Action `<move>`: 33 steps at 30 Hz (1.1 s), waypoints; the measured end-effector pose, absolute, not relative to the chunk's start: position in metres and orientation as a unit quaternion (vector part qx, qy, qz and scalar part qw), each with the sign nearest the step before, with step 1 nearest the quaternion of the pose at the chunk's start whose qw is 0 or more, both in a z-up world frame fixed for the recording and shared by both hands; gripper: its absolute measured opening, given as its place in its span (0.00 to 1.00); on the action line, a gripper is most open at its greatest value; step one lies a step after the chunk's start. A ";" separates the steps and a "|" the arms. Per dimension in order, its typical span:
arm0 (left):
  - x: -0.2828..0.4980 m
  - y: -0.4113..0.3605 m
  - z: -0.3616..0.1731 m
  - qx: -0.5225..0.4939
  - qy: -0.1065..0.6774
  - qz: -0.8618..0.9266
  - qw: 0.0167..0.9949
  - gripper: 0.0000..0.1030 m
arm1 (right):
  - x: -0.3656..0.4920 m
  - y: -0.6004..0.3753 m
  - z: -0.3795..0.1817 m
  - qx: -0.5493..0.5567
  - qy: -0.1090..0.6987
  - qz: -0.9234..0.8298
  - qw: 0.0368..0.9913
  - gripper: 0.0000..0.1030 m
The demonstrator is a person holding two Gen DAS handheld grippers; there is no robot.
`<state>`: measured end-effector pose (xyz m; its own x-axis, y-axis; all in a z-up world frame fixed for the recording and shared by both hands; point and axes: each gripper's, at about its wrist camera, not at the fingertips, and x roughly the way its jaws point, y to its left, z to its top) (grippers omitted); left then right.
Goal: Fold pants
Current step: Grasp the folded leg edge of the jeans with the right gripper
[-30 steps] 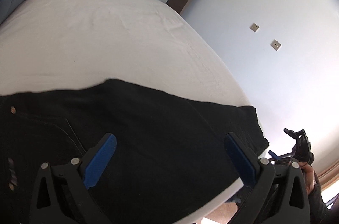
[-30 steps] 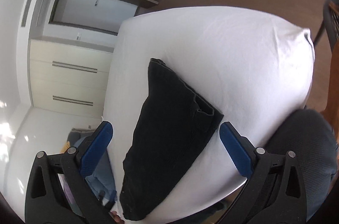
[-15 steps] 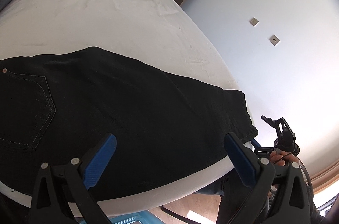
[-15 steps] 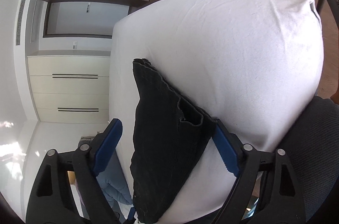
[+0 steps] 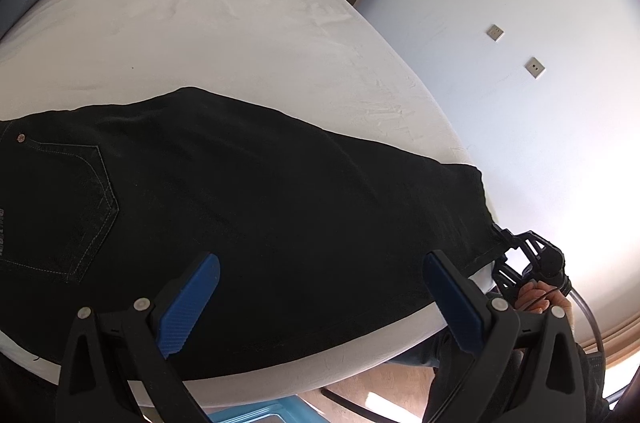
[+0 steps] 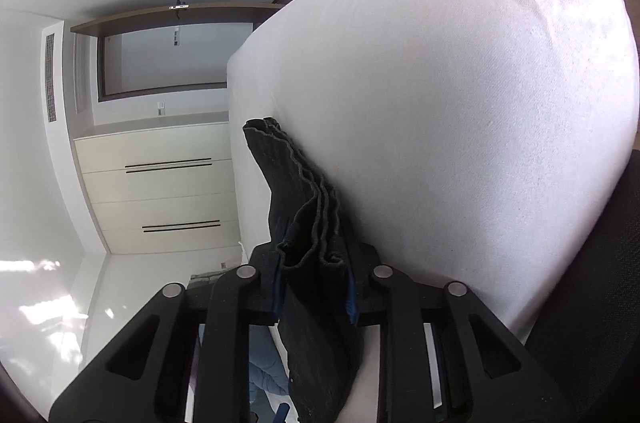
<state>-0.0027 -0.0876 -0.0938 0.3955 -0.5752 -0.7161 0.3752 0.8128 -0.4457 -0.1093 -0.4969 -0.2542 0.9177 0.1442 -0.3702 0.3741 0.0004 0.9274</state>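
Black pants [image 5: 256, 199] lie flat along the near edge of a white bed [image 5: 208, 23], back pocket at the left, leg hems at the right. My left gripper [image 5: 320, 287] is open and hovers over the middle of the legs, blue pads wide apart. My right gripper [image 6: 314, 287] is shut on the stacked leg hems of the pants [image 6: 304, 207]; it also shows in the left wrist view [image 5: 520, 255] at the hem end by the bed's corner.
The bed sheet [image 6: 460, 103] fills the space beyond the pants. Cream wardrobes [image 6: 160, 187] and a doorway stand at the far side. A wall with two switch plates [image 5: 534, 67] runs along the right. A blue bin [image 5: 256, 415] sits below the bed edge.
My right gripper has moved onto the leg hems and closed on them. My left gripper has stayed open above the legs, with a slight shift of view.
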 end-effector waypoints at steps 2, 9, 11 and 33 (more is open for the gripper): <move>-0.003 -0.095 -0.093 -0.077 0.471 -0.273 0.836 1.00 | -0.110 -0.497 -0.255 0.701 0.184 -0.089 0.684 0.13; -0.003 -0.109 -0.089 -0.028 0.471 -0.240 0.848 1.00 | -0.105 -0.497 -0.246 0.669 0.203 -0.107 0.707 0.11; -0.002 -0.111 -0.089 -0.021 0.473 -0.235 0.849 1.00 | -0.103 -0.497 -0.243 0.660 0.209 -0.113 0.712 0.11; 0.029 -0.085 -0.115 -0.078 0.506 -0.221 0.830 1.00 | 0.007 -0.348 -0.144 0.284 0.369 -0.092 0.880 0.11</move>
<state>0.0288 -0.0848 -0.1147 0.3900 -0.4460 -0.8056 0.2881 0.8900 -0.3533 0.0072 -0.3483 -0.1436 0.7099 0.0471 -0.7027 0.3725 0.8216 0.4314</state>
